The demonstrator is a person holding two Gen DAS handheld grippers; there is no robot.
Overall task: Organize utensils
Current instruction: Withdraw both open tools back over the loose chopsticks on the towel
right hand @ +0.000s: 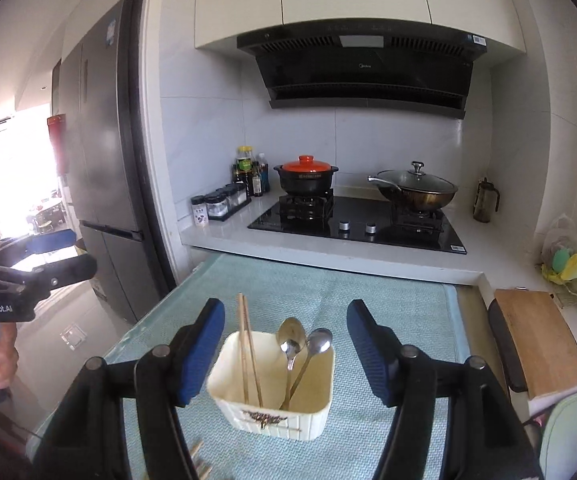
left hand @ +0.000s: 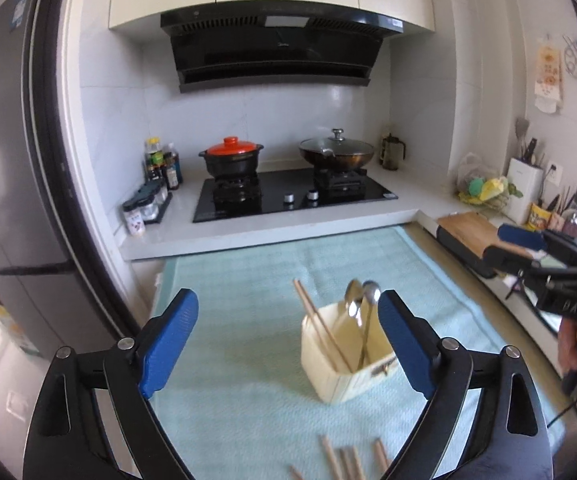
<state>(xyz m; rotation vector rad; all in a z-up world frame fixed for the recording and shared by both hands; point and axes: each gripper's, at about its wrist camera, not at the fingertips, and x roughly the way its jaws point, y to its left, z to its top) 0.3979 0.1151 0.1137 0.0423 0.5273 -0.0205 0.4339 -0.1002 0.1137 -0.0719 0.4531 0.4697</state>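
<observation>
A cream utensil holder stands on the light green mat. It holds a pair of wooden chopsticks and two metal spoons. Several loose chopsticks lie on the mat near the front edge; their tips also show in the right wrist view. My left gripper is open and empty, above the mat left of the holder. My right gripper is open and empty, its fingers on either side of the holder.
A gas hob with a black pot with an orange lid and a lidded wok sits behind the mat. Seasoning jars stand left of the hob. A wooden cutting board lies to the right. A grey fridge stands left.
</observation>
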